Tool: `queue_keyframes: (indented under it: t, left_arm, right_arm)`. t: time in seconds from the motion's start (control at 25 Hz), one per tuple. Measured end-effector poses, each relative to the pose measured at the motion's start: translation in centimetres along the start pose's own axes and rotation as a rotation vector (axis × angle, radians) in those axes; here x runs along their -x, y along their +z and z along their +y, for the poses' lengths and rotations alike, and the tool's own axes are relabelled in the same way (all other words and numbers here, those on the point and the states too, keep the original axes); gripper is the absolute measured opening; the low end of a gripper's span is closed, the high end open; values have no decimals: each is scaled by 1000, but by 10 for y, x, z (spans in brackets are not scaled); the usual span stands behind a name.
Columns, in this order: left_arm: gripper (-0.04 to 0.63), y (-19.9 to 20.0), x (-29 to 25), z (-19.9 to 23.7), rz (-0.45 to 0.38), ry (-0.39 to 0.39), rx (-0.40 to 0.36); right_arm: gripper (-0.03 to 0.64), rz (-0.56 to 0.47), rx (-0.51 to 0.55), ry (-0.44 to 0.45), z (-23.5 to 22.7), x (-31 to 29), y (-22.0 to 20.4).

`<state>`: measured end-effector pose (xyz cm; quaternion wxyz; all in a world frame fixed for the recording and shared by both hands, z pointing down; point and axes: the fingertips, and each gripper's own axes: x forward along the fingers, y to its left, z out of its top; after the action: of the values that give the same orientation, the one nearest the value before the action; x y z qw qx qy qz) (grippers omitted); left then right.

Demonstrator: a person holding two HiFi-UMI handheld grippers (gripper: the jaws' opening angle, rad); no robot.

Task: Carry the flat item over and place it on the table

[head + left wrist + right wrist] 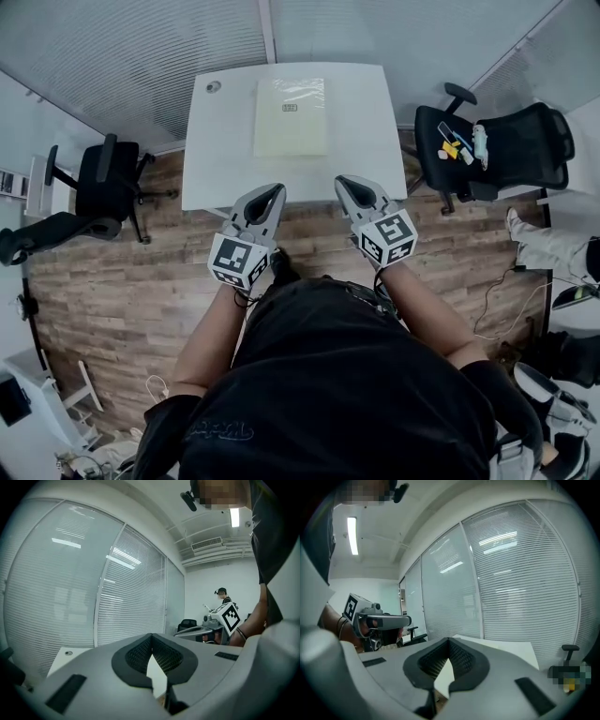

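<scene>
The flat item (292, 116), a pale yellow sheet-like pack with a small label, lies flat on the white table (216, 159), toward its far middle. My left gripper (277, 190) hovers just above the table's near edge, shut with nothing between its jaws. To its right my right gripper (343, 182) hangs at the same edge, also shut and empty. Both stand well short of the item. In the left gripper view the left gripper (151, 635) has its tips meeting, and the right gripper (220, 620) shows beside it. The right gripper (449, 640) looks the same in its own view.
A black office chair (103, 183) stands left of the table. Another (506, 150) at the right carries small items (457, 145) on its seat. Window blinds run behind the table. A person's leg (553, 248) reaches in at the right, with cables on the wooden floor.
</scene>
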<state>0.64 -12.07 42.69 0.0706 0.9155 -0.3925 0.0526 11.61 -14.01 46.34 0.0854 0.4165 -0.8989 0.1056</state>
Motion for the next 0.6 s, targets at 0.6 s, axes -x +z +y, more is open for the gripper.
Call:
queue_keyframes:
  t: [0.6]
  left_arm:
    - [12, -16, 27, -75, 17, 99, 8]
  right_arm:
    - [21, -2, 7, 81, 0, 76, -19]
